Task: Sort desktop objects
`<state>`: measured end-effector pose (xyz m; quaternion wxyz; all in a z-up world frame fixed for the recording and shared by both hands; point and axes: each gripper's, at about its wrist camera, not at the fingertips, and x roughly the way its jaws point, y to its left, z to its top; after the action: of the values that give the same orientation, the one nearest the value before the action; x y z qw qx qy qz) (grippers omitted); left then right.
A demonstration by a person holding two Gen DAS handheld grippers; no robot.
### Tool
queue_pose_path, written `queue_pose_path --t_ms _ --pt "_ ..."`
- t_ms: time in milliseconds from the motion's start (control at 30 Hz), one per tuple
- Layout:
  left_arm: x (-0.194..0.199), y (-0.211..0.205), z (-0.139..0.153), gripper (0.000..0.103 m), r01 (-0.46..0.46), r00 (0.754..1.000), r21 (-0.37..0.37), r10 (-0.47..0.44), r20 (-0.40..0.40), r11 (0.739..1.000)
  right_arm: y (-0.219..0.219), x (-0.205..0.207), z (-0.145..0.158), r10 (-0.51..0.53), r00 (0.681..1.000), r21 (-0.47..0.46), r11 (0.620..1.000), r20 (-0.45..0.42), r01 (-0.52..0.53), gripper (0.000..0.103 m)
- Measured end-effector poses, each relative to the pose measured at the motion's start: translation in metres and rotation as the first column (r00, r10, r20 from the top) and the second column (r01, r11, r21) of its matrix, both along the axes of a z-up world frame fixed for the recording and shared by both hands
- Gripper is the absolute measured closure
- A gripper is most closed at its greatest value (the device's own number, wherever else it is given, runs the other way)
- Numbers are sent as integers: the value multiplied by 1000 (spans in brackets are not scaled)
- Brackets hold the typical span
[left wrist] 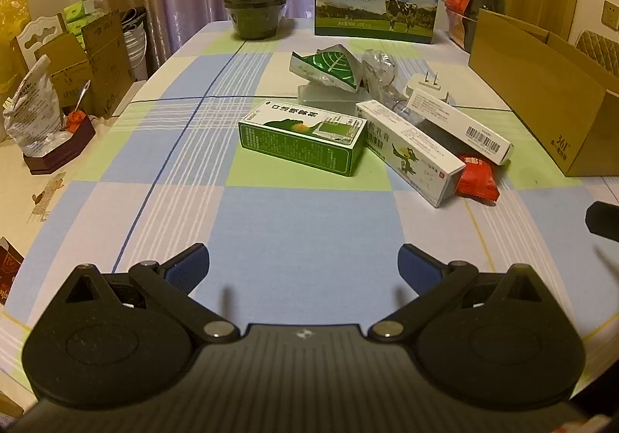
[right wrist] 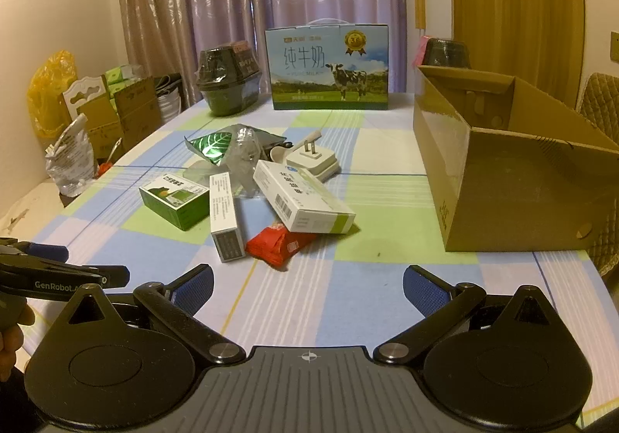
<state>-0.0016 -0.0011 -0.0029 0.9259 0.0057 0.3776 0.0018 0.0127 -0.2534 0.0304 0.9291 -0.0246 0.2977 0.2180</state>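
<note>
Left gripper [left wrist: 303,266] wide open, empty | right gripper [right wrist: 308,288] wide open, empty | green medicine box [left wrist: 301,139] mid-desk [left wrist: 290,231], beside long white boxes | light, stiff carton; grip across narrow sides | cardboard box [right wrist: 514,177] right, open.
</note>
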Motion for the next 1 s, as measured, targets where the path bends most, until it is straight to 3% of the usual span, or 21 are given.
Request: queue_pose_path --t_ms 1000 --pt "0 -1 -1 1 0 1000 0 0 -6 1000 4 -2 -3 0 1000 -7 1000 -6 -1 2"
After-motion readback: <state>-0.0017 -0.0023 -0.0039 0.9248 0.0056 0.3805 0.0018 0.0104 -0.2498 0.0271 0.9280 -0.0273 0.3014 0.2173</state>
